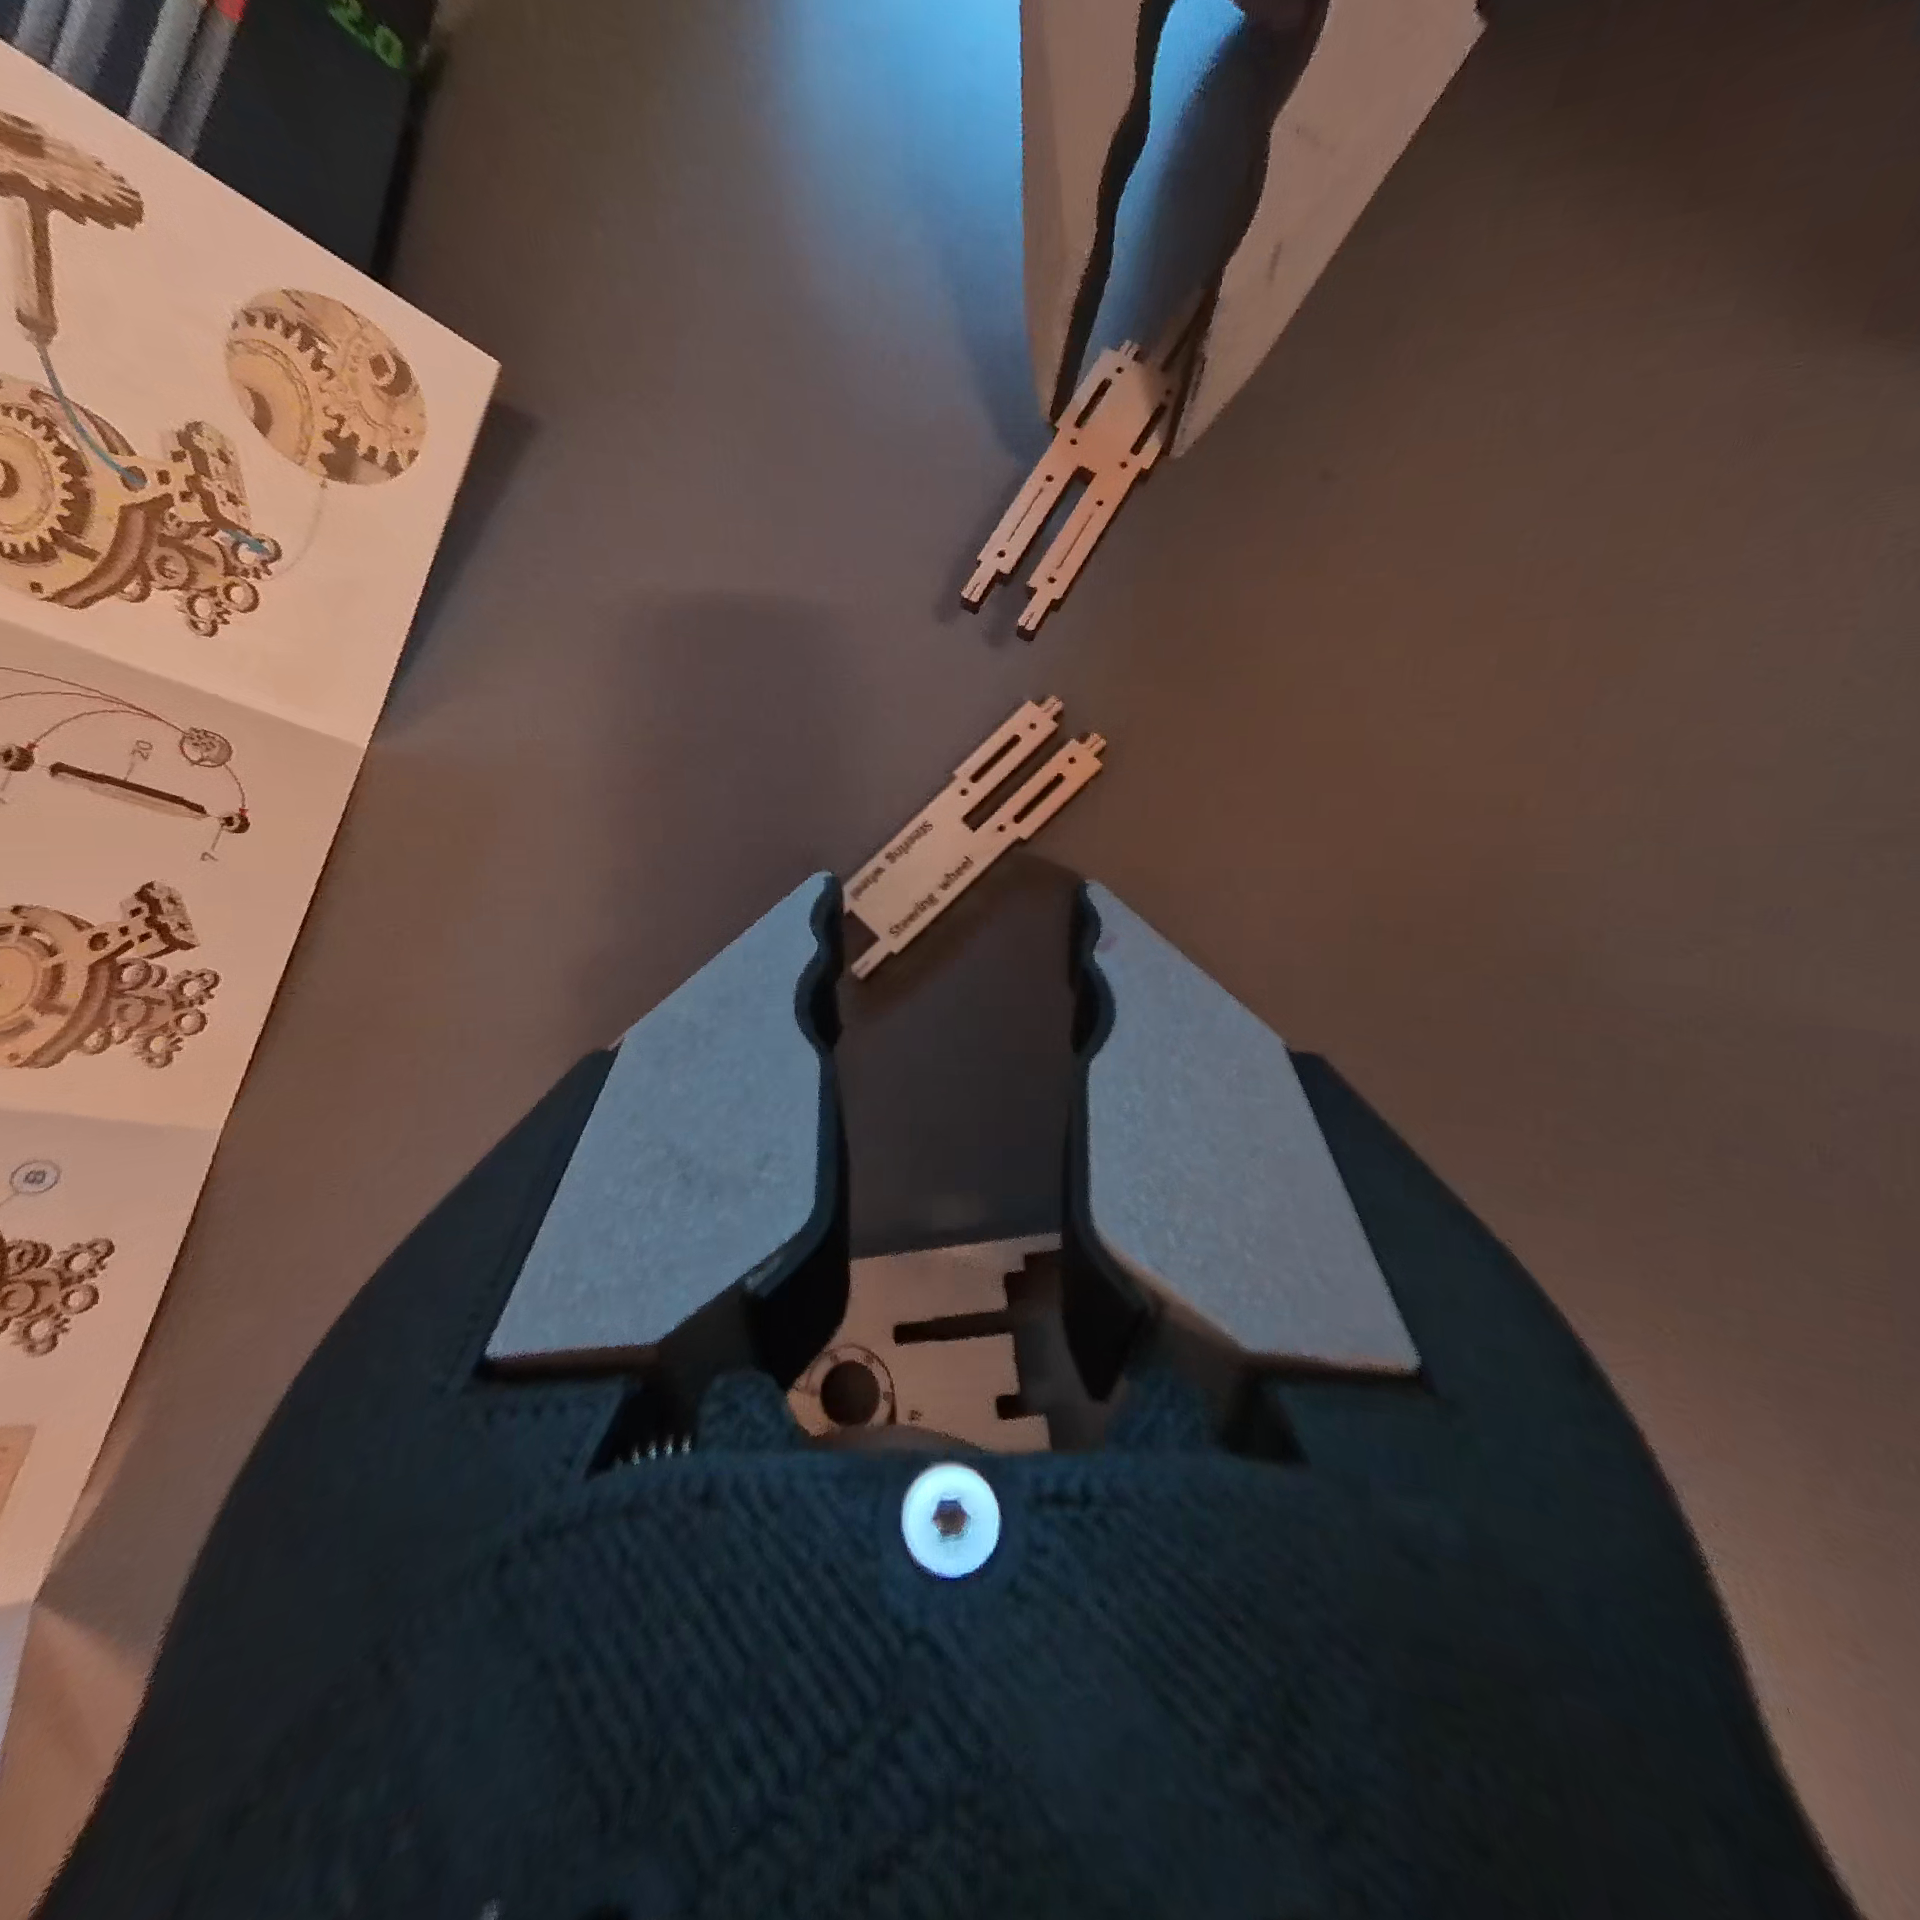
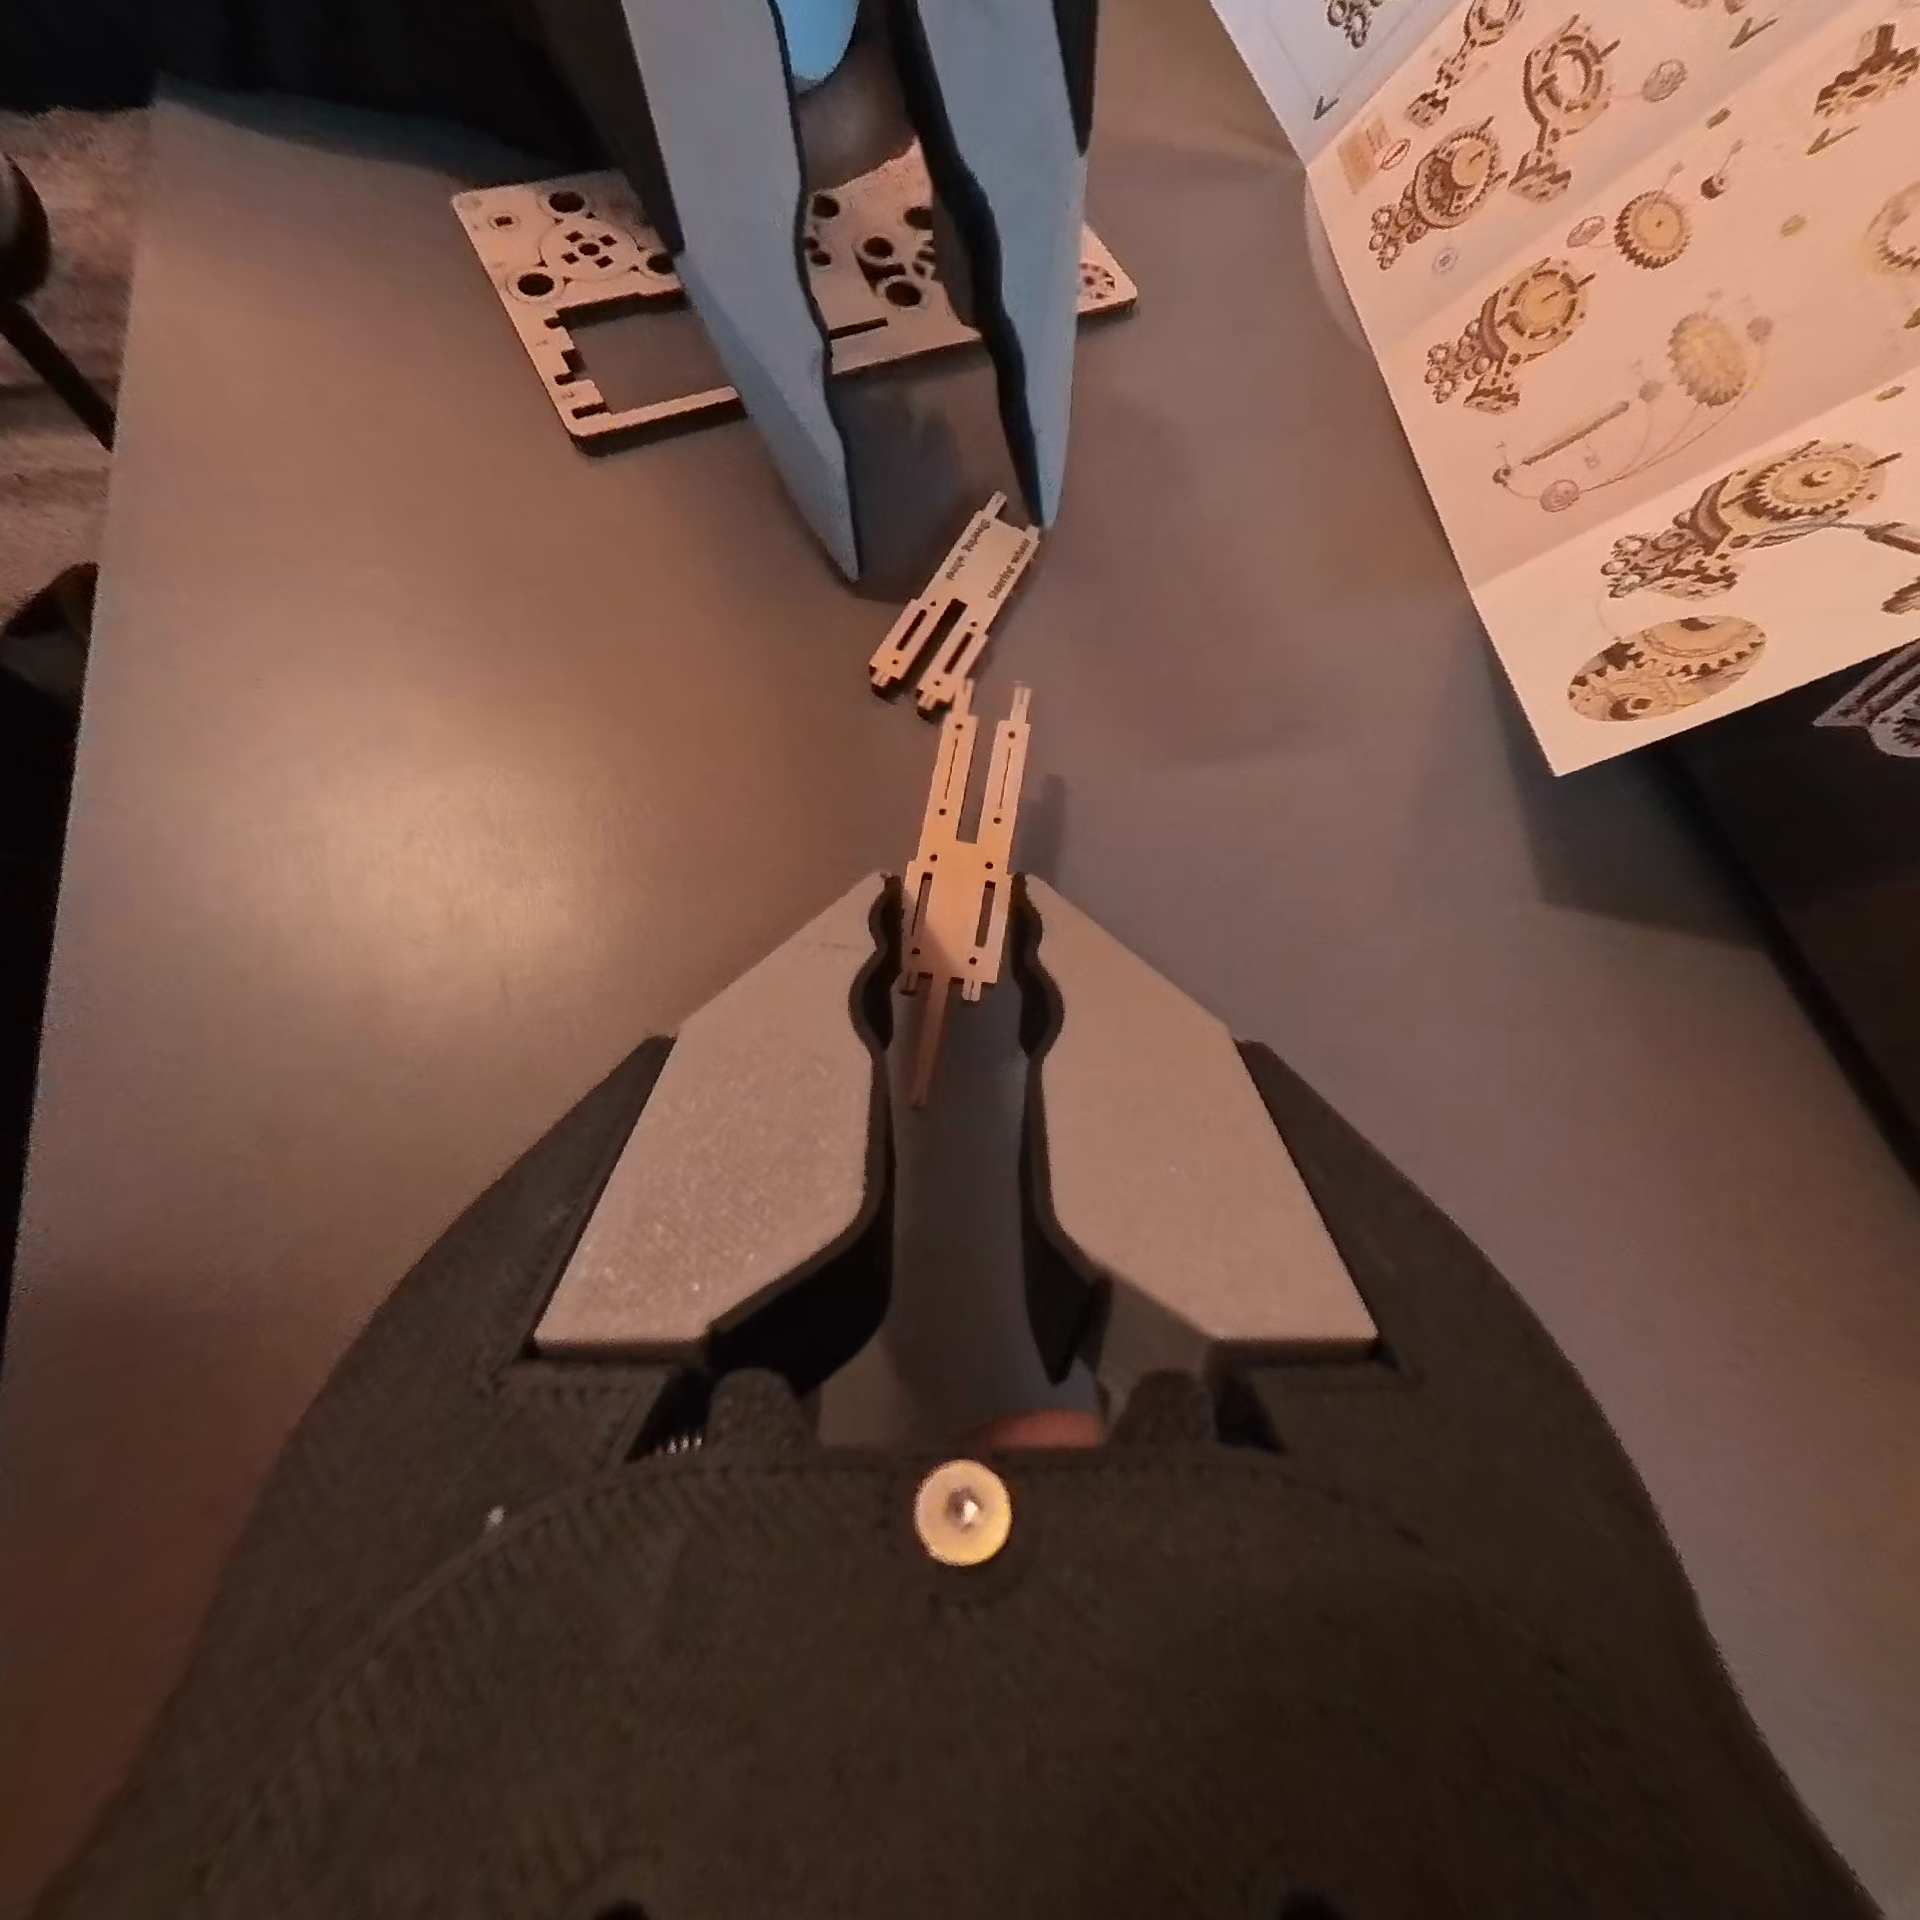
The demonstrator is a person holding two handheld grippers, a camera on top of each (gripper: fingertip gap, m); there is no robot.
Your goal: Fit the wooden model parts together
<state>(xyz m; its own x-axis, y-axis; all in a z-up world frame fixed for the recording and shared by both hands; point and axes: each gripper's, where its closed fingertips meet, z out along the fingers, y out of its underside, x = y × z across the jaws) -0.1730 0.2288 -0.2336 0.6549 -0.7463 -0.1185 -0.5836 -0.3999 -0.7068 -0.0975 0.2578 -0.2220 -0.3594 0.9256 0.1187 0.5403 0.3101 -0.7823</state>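
**Two forked wooden parts nearly tip to tip on the grey table**

The grey table (image 2: 364, 831) fills both views. It is bare on the side away from the leaflet, and its edge runs down that side against darker ground in the right wrist view. An instruction leaflet (image 2: 1621, 395) lies unfolded at the opposite side, one corner hanging over a dark gap. A wooden sheet (image 2: 582, 312) with punched-out shapes lies flat behind the left gripper; its square cut-out frames only bare table.

The left gripper (image 1: 956, 935) has its jaws spread. A flat lettered part (image 1: 971, 836) lies on the table with one corner touching the inner edge of one finger (image 1: 727, 1039); the other finger stands clear of it. In the right wrist view the same part (image 2: 956, 613) lies between the left gripper's tips (image 2: 951, 540).

The right gripper (image 2: 951, 935) pinches a slotted part (image 2: 961, 873) by its edges, with the two prongs pointing forward. From the left wrist view this part (image 1: 1070, 499) juts from the right gripper (image 1: 1122, 405) towards the lettered part. The forked ends of the two parts face each other, close but apart.
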